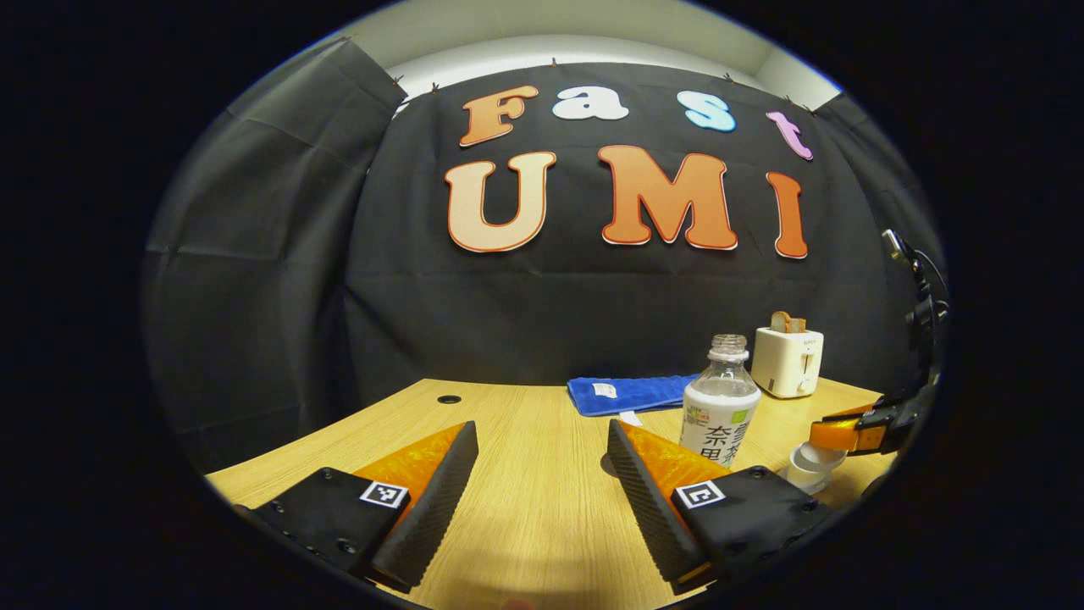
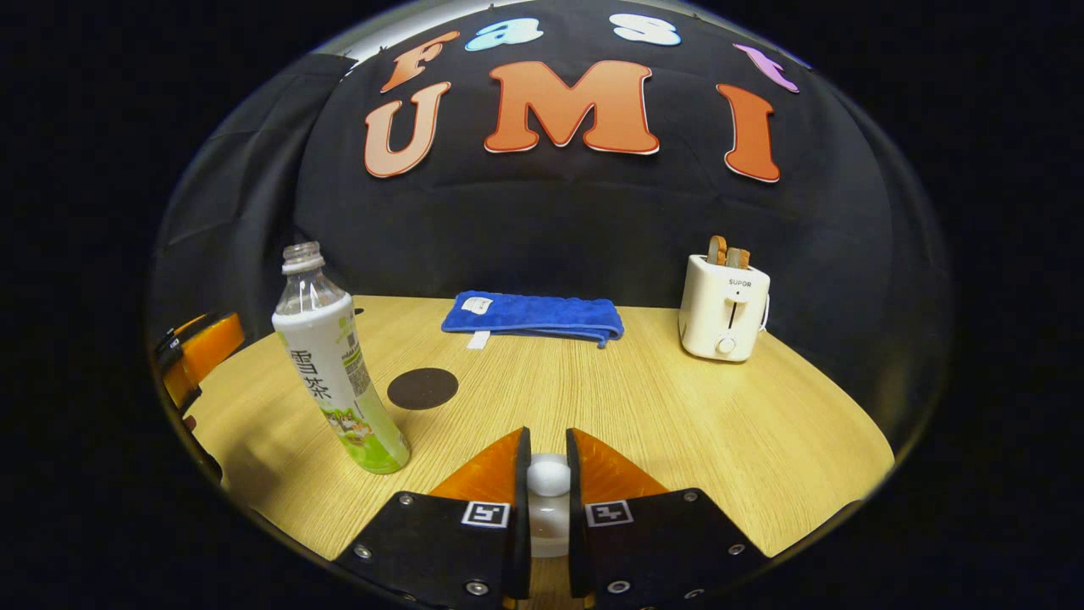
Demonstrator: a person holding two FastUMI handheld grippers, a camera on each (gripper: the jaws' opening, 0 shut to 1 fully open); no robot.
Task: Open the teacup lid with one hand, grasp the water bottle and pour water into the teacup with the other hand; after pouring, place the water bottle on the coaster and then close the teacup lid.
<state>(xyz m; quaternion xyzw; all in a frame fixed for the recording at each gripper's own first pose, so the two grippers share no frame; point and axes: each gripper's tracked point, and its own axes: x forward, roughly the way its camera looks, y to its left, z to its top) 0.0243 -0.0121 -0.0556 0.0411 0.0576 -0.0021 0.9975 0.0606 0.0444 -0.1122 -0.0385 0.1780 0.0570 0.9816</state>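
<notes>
Clearly one water bottle (image 2: 339,373), uncapped and upright on the table (image 2: 677,424), one teacup (image 1: 811,468), one dark round coaster (image 2: 423,388), one folded blue towel (image 2: 533,313), one white toaster (image 2: 724,309). Left gripper (image 1: 542,466) spread wide over bare wood, grasping nothing, bottle just beyond its right finger. Right gripper (image 2: 548,474) clenched on the teacup lid (image 2: 549,476) knob; from the left gripper view, seen at the far right over the teacup. Coaster just behind the bottle, apart from it; open tabletop between towel and fingers.
</notes>
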